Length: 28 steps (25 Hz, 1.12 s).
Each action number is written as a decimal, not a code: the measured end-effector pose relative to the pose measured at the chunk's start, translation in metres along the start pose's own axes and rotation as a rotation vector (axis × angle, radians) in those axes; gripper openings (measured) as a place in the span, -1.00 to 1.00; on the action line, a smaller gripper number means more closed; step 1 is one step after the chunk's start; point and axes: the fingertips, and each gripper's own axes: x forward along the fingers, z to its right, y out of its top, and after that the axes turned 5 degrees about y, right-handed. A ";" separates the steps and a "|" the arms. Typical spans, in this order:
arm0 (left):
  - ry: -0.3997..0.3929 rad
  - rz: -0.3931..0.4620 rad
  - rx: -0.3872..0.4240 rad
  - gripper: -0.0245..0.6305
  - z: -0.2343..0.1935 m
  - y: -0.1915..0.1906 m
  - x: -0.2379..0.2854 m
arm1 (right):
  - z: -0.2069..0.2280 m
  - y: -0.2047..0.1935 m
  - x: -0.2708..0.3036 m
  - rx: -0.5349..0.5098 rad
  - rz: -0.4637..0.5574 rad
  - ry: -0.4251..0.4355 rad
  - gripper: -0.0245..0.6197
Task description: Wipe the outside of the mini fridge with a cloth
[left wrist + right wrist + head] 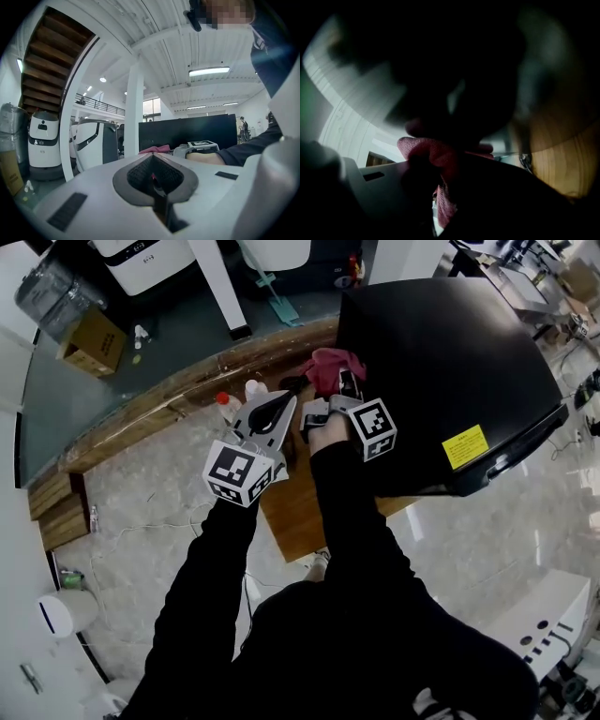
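Note:
The black mini fridge (450,362) stands on the wooden table (298,514), at the upper right of the head view. A pink-red cloth (328,367) is pressed against the fridge's left side. My right gripper (343,382) is shut on the cloth. In the right gripper view the cloth (436,154) bunches between the jaws, with the dark fridge close in front. My left gripper (277,411) hovers just left of the right one, jaws shut with nothing in them. From the left gripper (153,174), the fridge (187,133) and cloth (152,150) lie ahead.
A white bottle (255,388) and a red-capped bottle (223,401) stand by the table's left edge. A cardboard box (89,343) sits on the floor at far left. White machines (43,140) and a pillar (133,112) stand beyond. A yellow label (466,446) marks the fridge.

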 end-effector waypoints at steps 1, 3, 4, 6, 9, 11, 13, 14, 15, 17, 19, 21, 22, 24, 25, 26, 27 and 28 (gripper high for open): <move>0.000 -0.009 -0.006 -0.91 0.001 -0.008 -0.001 | 0.010 -0.001 -0.003 0.014 0.004 -0.019 -0.71; 0.006 -0.022 -0.020 -0.91 0.001 -0.023 -0.002 | 0.030 -0.003 -0.008 0.026 0.008 -0.051 -0.71; 0.009 -0.031 -0.025 -0.91 0.002 -0.030 -0.003 | 0.037 -0.004 -0.011 0.021 0.008 -0.060 -0.71; 0.010 -0.054 -0.029 -0.91 0.004 -0.046 -0.003 | 0.050 -0.005 -0.015 0.012 0.005 -0.073 -0.71; -0.001 -0.089 -0.040 -0.91 0.008 -0.070 -0.005 | 0.070 -0.008 -0.019 0.005 -0.002 -0.088 -0.71; -0.004 -0.110 -0.055 -0.91 0.011 -0.086 -0.006 | 0.085 -0.011 -0.021 0.005 -0.007 -0.101 -0.71; -0.005 -0.128 -0.065 -0.91 0.012 -0.099 -0.005 | 0.104 -0.014 -0.025 0.027 -0.004 -0.128 -0.71; -0.005 -0.137 -0.071 -0.91 0.013 -0.105 -0.004 | 0.114 -0.015 -0.027 0.037 -0.004 -0.141 -0.71; -0.005 -0.145 -0.076 -0.91 0.014 -0.110 -0.004 | 0.124 -0.016 -0.028 0.041 -0.006 -0.152 -0.71; -0.006 -0.162 -0.086 -0.91 0.015 -0.118 -0.002 | 0.140 -0.017 -0.031 0.038 -0.014 -0.170 -0.71; -0.006 -0.177 -0.088 -0.91 0.016 -0.128 0.002 | 0.157 -0.018 -0.035 0.046 -0.015 -0.198 -0.71; -0.002 -0.191 -0.090 -0.91 0.017 -0.138 0.004 | 0.177 -0.020 -0.040 0.058 -0.014 -0.230 -0.71; -0.001 -0.197 -0.093 -0.91 0.018 -0.142 0.004 | 0.186 -0.022 -0.044 0.058 -0.017 -0.243 -0.71; 0.000 -0.205 -0.101 -0.91 0.021 -0.149 0.005 | 0.202 -0.023 -0.048 0.051 -0.023 -0.262 -0.71; -0.001 -0.206 -0.105 -0.91 0.022 -0.151 0.005 | 0.210 -0.023 -0.049 0.048 -0.023 -0.270 -0.71; -0.004 -0.207 -0.108 -0.91 0.023 -0.152 0.006 | 0.218 -0.023 -0.050 0.046 -0.021 -0.279 -0.71; -0.007 -0.209 -0.110 -0.91 0.023 -0.153 0.005 | 0.225 -0.023 -0.051 0.045 -0.017 -0.291 -0.71; -0.010 -0.214 -0.111 -0.91 0.023 -0.154 0.002 | 0.232 -0.025 -0.054 0.046 -0.013 -0.308 -0.71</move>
